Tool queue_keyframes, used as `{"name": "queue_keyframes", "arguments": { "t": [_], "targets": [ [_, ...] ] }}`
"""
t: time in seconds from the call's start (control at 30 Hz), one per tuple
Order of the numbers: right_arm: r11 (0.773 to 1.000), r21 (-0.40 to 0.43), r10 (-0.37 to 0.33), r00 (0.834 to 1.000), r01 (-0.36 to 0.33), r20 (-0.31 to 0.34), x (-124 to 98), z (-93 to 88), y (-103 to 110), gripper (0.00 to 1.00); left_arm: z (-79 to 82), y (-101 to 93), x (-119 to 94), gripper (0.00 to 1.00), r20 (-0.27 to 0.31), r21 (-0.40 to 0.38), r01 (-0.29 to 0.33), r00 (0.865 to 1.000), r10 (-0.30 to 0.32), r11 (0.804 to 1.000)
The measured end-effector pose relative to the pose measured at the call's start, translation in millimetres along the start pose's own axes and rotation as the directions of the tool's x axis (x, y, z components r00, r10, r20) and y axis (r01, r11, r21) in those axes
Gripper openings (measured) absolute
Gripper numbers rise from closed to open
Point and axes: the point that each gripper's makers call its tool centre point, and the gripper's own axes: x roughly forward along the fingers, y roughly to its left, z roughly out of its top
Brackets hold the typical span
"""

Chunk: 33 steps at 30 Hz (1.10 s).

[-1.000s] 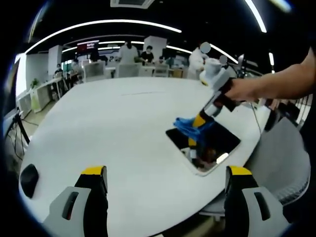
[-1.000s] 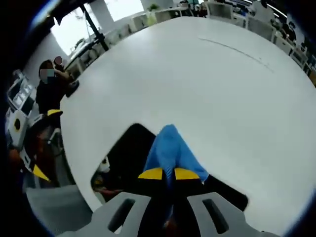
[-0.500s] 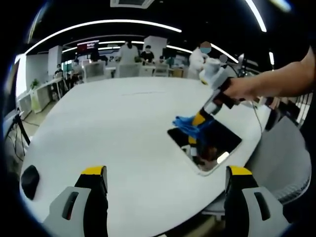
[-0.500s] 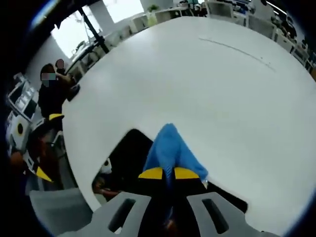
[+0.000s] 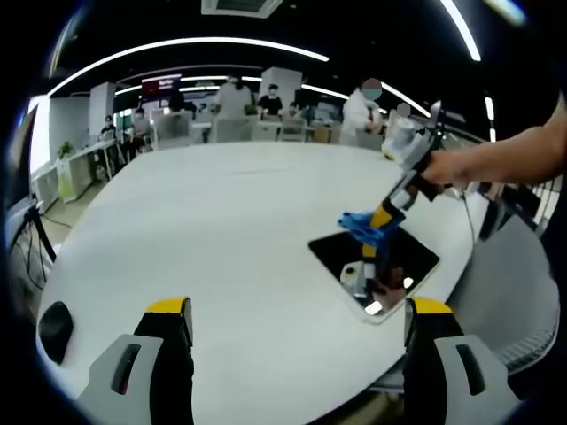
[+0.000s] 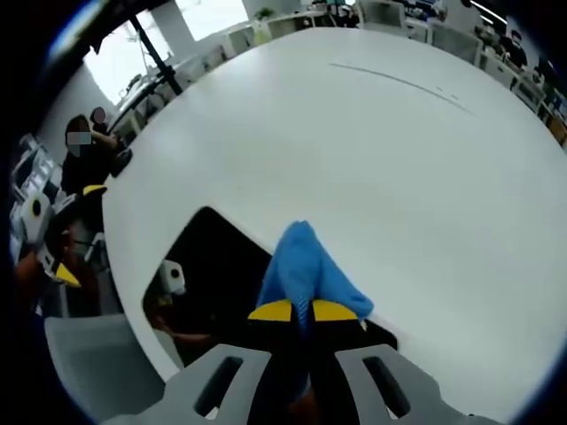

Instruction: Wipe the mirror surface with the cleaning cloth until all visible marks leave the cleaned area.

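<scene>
A large white oval table [image 5: 213, 239] takes up the centre of the left gripper view and the upper right of the right gripper view [image 6: 372, 150]. Desks, chairs and several standing people line the back of the room along the upper edge of the left gripper view.

The mirror [image 5: 374, 263], a dark rectangular panel with a pale rim, lies flat on the table at the right of centre in the left gripper view, close to the table's near right edge. In the right gripper view it sits in the lower left of centre [image 6: 217, 274], with dim reflections on its surface.

The blue cleaning cloth [image 6: 306, 270] rests on the mirror's far edge, bunched and partly overlapping the white tabletop. In the left gripper view it shows as a blue bundle [image 5: 361, 225] at the mirror's upper left corner.

The right gripper [image 6: 294, 312] has its yellow-tipped jaws clenched on the cloth, pressing it down; a person's hand [image 5: 456, 166] holds it from the upper right of the left gripper view.

The left gripper [image 5: 290, 312] hovers above the near table edge, jaws released and wide apart, grasping nothing.

A small dark object [image 5: 55, 326] lies on the table at lower left.
</scene>
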Motion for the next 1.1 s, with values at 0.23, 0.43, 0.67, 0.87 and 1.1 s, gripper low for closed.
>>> {"name": "queue_keyframes", "arguments": {
  "t": [0.23,0.43,0.67,0.87,1.1],
  "targets": [
    [1.0,0.027,-0.011,1.0,0.011,0.002,-0.8,-1.9,-4.4,0.0,9.1,7.3,2.0,1.0,0.011,0.007,-0.007,1.0,0.007,1.0],
    [0.999,0.033,-0.027,0.999,0.026,0.03,-1.2,-3.0,-3.7,0.0,14.7,0.6,4.0,1.0,0.019,0.016,-0.003,1.0,0.002,1.0],
    [0.999,0.041,-0.02,0.999,0.019,0.034,-6.0,-20.3,16.0,0.0,6.4,-21.0,11.5,1.0,0.005,0.012,0.021,1.0,-0.021,1.0],
    [0.999,0.045,-0.003,0.998,0.001,0.056,-10.2,-33.4,29.5,0.0,-2.5,-46.5,20.1,1.0,-0.012,-0.008,0.053,0.999,-0.053,0.999],
    [0.999,0.033,0.02,0.998,-0.022,0.06,-13.8,-47.5,45.3,0.0,6.5,-73.3,28.3,1.0,0.003,0.017,0.056,0.998,-0.056,0.998]
  ]
}}
